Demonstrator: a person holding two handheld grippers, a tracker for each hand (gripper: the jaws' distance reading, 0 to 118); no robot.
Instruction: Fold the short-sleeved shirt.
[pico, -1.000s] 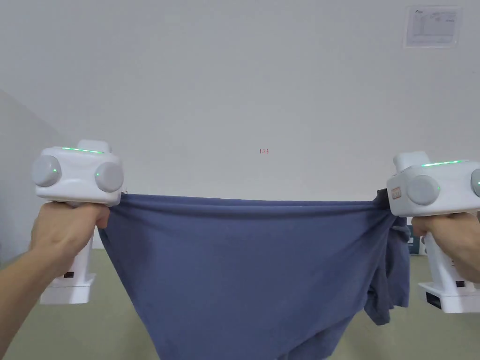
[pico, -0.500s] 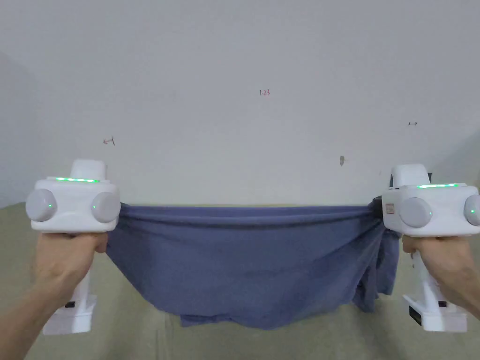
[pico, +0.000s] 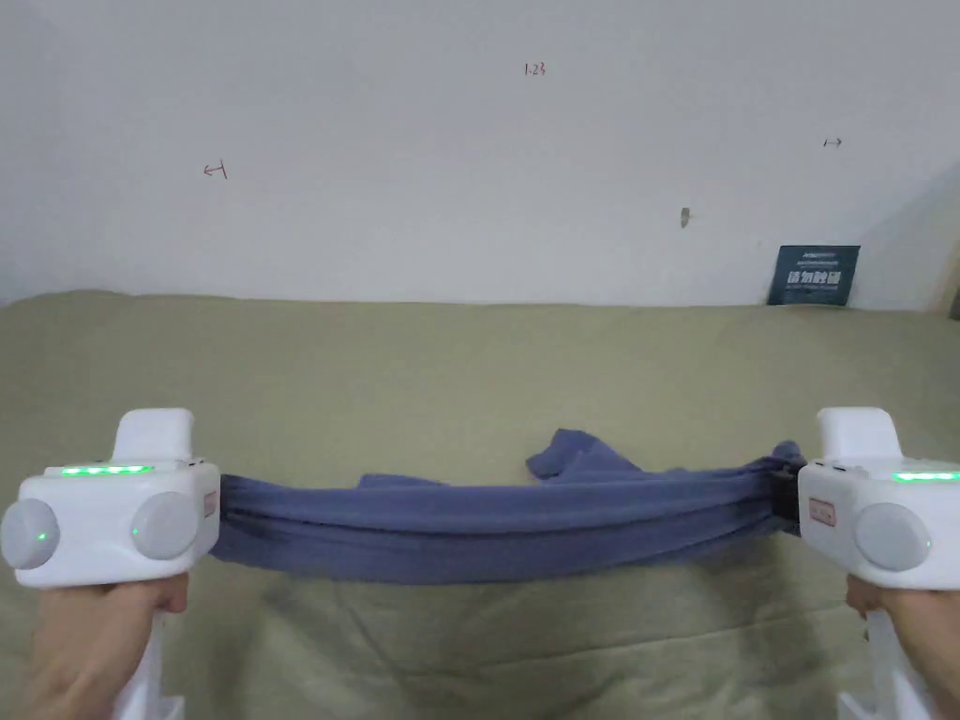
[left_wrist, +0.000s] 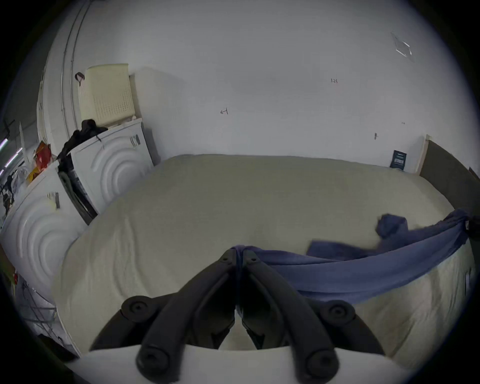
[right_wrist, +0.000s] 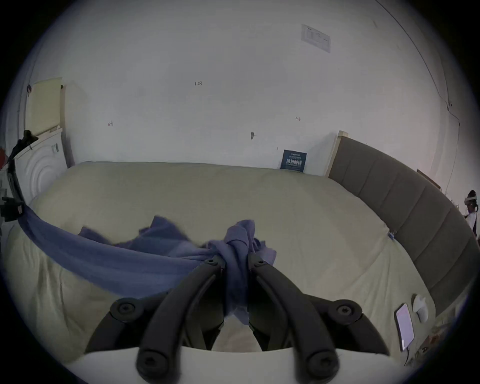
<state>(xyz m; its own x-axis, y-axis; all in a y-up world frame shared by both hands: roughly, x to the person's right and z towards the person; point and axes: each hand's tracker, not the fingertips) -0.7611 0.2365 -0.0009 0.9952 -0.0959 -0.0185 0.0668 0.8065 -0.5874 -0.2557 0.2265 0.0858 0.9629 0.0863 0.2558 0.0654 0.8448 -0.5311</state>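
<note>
The blue short-sleeved shirt is stretched into a long horizontal band low over a bed covered in a pale olive sheet, spanning the gap between the two tools. The left hand-held gripper has its dark jaws pressed together on one end of the cloth, with only a thin edge of fabric caught between their tips. The right hand-held gripper pinches the other end, where a thicker bunch of fabric is gathered between its jaws and a knot-like lump stands up just beyond them. In the head view a loose fold of the shirt rises behind the band right of the middle, and the band sags slightly toward the sheet; whether its lower edge touches the bed cannot be told. A person's left hand grips the left tool's white handle, and the right hand grips the other. A white wall stands behind the bed, with a small dark sign leaning at its base on the right.
</note>
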